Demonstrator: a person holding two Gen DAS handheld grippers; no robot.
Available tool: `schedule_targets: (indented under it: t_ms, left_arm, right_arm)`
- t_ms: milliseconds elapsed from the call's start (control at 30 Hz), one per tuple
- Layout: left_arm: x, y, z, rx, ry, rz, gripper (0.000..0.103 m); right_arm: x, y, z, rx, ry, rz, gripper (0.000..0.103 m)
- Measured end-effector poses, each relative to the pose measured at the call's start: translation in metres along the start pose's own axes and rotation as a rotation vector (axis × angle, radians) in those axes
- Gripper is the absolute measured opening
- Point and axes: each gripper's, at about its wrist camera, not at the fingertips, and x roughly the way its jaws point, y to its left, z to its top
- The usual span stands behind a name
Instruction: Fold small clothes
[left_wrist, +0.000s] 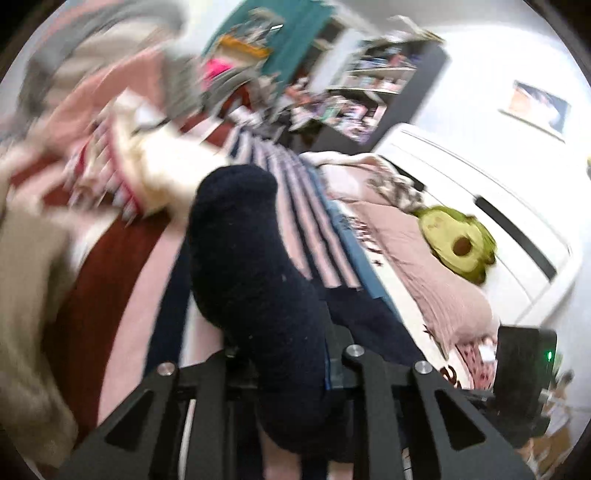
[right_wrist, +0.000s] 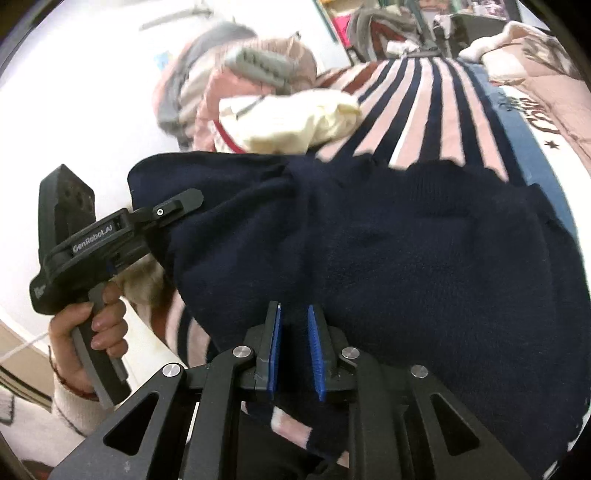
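Left gripper (right_wrist: 184, 205) pinches a corner of the navy knit garment (right_wrist: 369, 240) at the garment's left edge, its jaws pressed together on the cloth; in its own wrist view a thick roll of the same navy fabric (left_wrist: 251, 280) rises out of the closed jaws and hides the pads entirely. Right gripper (right_wrist: 295, 350) clamps the near hem, blue pads (right_wrist: 276, 350) closed on a thin fold of navy cloth. The garment lies spread over a striped pink-and-navy cover (right_wrist: 424, 103) on the bed, with a cream garment (right_wrist: 295, 122) heaped just beyond it and a green avocado plush (left_wrist: 454, 243) farther off on the pink bedding (left_wrist: 436, 258).

Judged step: carrying the left corner up and across to lay one side over the body of the garment. To do it well, the right grip should stay low and anchor the hem while the left travels in a smooth arc — enough lift to clear the cloth, not so much that the whole piece drags off the cover — and releases only once the edges line up.

Hard to make out: the left wrist view is heavily motion-blurred along its left half, so the pile of clothes there cannot be sorted. Sleeves, neckline and the garment's far right edge are cut off or lost in the dark knit — its type cannot be told.
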Motion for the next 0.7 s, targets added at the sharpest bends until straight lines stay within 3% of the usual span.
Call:
schedule_targets:
  t_ms: [167, 300, 533, 600, 700]
  left_arm:
    - [0.004, -0.073, 0.020, 0.205, -0.032, -0.064, 0.017]
    - [0.017, -0.135, 0.017, 0.381, -0.011, -0.121, 0.016]
    - [0.078, -0.216, -0.042, 0.545, 0.207, -0.234, 0.016]
    - [0.098, -0.229, -0.068, 0.594, 0.272, -0.207, 0.016]
    - [0.106, -0.236, -0.088, 0.653, 0.305, -0.144, 0.016]
  right_arm:
    - [-0.059, -0.029, 0.000, 0.058, -0.151, -0.043, 0.011]
    - [-0.100, -0.058, -0.007, 0.116, -0.237, -0.111, 0.011]
    - [-0.152, -0.106, -0.036, 0.230, -0.317, -0.221, 0.011]
    - [-0.159, -0.115, -0.042, 0.257, -0.324, -0.238, 0.011]
    - [-0.167, -0.129, -0.051, 0.292, -0.324, -0.249, 0.011]
